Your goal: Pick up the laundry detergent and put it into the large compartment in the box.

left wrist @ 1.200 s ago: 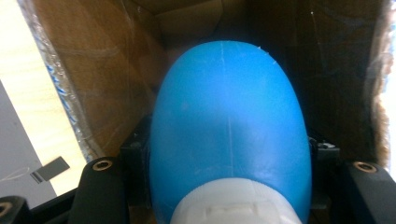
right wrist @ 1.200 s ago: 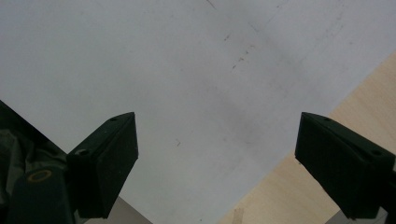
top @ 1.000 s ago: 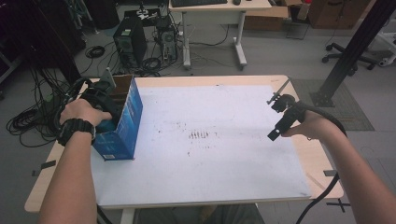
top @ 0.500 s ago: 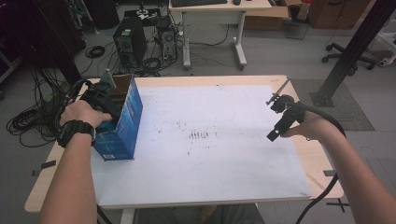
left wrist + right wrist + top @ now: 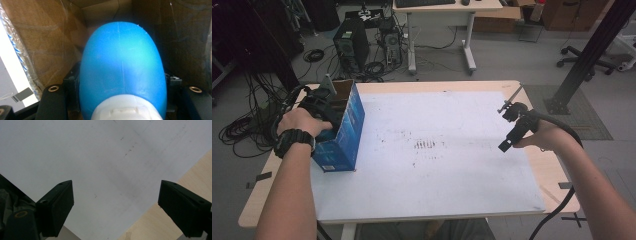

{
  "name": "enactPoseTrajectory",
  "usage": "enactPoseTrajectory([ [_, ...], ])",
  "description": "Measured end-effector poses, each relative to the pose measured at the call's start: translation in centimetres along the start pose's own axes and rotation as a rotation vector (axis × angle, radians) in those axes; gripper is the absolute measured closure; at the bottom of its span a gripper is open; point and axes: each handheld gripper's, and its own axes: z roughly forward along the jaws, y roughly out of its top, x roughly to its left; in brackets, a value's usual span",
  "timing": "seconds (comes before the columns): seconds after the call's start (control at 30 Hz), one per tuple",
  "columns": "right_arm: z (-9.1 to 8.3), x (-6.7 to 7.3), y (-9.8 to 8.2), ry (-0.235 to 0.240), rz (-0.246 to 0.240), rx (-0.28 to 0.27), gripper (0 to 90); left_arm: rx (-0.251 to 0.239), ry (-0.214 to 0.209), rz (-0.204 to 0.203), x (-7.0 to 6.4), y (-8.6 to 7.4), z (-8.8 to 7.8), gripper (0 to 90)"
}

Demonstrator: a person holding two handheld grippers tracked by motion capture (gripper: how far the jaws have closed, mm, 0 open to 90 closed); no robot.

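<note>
Left gripper (image 5: 328, 107) sits down inside the open top of the blue cardboard box (image 5: 343, 131) at the left edge of the table, the person's left hand (image 5: 298, 123) wrapped over it. In the left gripper view its jaws are pinched on a blue rounded thing (image 5: 122, 67) with a white collar or cap at the near end; it could be a bottle or a bulb, I cannot tell which. Brown cardboard walls stand close on both sides of the jaws and just ahead of them, so the held thing is well inside the box, with its rounded end pointing toward the far wall.

Right gripper (image 5: 512, 127) hangs well apart from all this, over the right side of the white mat (image 5: 447, 190) that covers the table (image 5: 557, 180). Its jaws are spread wide with nothing between them, and beneath them lie bare mat and a strip of pale wood.

To my eye this is the step at the box itself: either the blue thing is being set down in there or it has just been gripped for lifting out, and the pictures do not settle which. If it goes in, the next move calls for easing the jaws apart and drawing straight up clear of the walls. If it comes out, the grip must hold while the hand rises without snagging the flap (image 5: 330, 86).
</note>
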Motion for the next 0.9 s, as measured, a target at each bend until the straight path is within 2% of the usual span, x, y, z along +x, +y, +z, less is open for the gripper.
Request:
enactPoseTrajectory([
  [0.57,0.2,0.1,0.1,0.000,-0.002,0.005,13.0,-0.005,-0.015,-0.031,0.1,-0.1,-0.2,26.8],
  [0.9,0.2,0.2,0.2,0.002,-0.005,0.002,13.1,-0.016,-0.005,-0.052,0.0,-0.1,-1.4,23.8],
])
